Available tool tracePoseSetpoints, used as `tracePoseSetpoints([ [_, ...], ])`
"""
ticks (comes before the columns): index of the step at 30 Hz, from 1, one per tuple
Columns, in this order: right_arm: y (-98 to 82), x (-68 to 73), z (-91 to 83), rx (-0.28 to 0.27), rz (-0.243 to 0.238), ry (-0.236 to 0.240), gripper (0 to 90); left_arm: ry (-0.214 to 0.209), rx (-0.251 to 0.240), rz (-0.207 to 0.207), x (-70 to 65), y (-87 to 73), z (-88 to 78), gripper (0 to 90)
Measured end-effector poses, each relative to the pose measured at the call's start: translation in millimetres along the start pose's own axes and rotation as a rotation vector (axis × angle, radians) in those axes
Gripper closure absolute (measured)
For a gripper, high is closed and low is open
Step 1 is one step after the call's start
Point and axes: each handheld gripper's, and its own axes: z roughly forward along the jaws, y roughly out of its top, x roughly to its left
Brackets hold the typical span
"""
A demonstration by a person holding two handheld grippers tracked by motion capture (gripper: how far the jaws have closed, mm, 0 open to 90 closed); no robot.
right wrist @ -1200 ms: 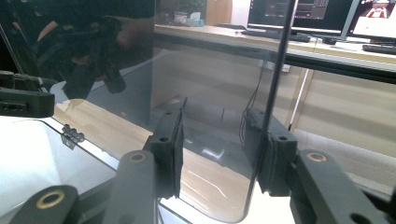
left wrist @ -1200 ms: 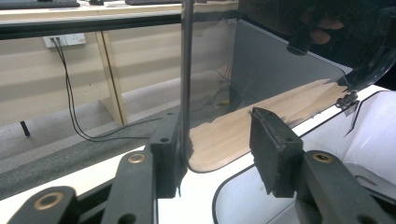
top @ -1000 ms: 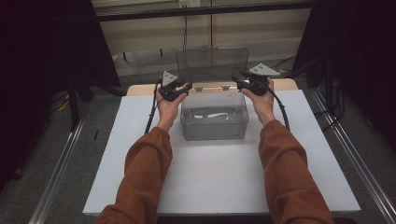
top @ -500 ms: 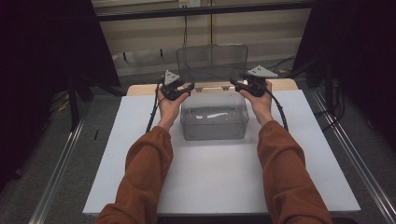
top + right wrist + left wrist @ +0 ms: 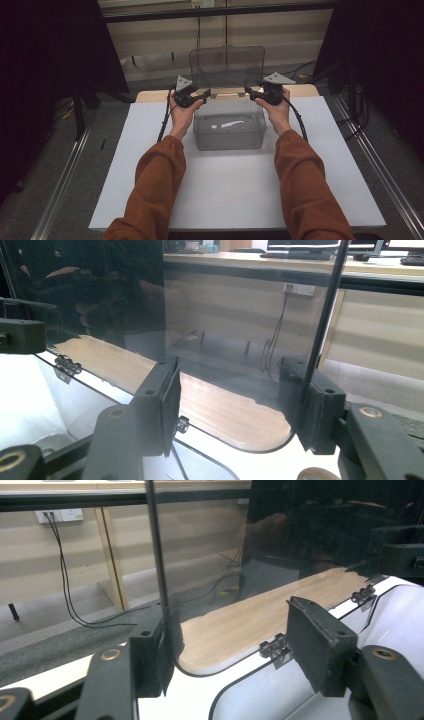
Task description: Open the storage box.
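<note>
in the high view, a clear plastic box (image 5: pixel 229 125) is seen at the centre of the frame, on the white tabletop (image 5: pixel 235 200), with its hinged lid (image 5: pixel 227 65) stood upright at the far edge. the left hand-held gripper (image 5: pixel 202 93) is placed at the lid's lower left corner and the right hand-held gripper (image 5: pixel 250 92) at its lower right corner, each held by a hand on an orange-sleeved forearm. a pale, narrow item is made out inside the box, too small to be identified.

what is not resolved from above is given by the gripper views. in the left gripper view, the lid's edge (image 5: pixel 159 575) is seen as a thin dark line running up from the lower left of the frame, lying against the left pad (image 5: pixel 155 655), while the right pad (image 5: pixel 317 645) stands well apart from it; small hinges (image 5: pixel 275 647) are seen at lower centre. in the right gripper view, the lid's edge (image 5: pixel 320 340) runs up at the right of the frame beside the right pad (image 5: pixel 310 405), and the left pad (image 5: pixel 167 400) stands apart. both sets of jaws have just been opening, with the lid between them; both are released, not pressed on it.

the lid is seen as smoke-tinted and transparent, with rounded corners, and dark reflections are carried on it. the box walls are clear and its rim is rounded.
</note>
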Motion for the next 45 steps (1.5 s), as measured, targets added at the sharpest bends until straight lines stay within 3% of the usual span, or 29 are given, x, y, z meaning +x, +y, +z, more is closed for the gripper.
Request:
tracePoseSetpoints([
  [5,-1.3,0.2,2.2,0.005,0.019,0.006,40.0,-0.021,-0.007,-0.012,1.4,-0.2,-0.6,37.7],
  [8,-1.6,0.2,3.7,0.008,0.013,0.002,40.0,-0.020,0.005,0.017,2.0,-0.7,-0.3,36.3],
  [11,-1.7,0.2,4.3,0.008,0.006,0.005,39.9,-0.033,-0.005,-0.009,2.9,-1.5,0.2,36.3],
  [17,-3.7,0.2,5.2,0.019,0.015,0.006,38.3,-0.024,0.012,0.018,3.4,-2.6,1.4,33.7],
  [29,-5.9,-1.3,8.7,0.021,0.013,0.014,38.2,-0.019,0.009,0.002,2.2,-7.5,6.1,28.9],
  [39,-8.9,-1.7,10.3,0.022,0.020,0.007,37.8,-0.026,0.044,0.036,2.7,-9.2,6.3,26.5],
  [45,-10.3,-2.8,11.1,0.015,0.034,0.011,37.6,-0.029,0.046,0.034,3.2,-10.4,7.0,26.4],
])
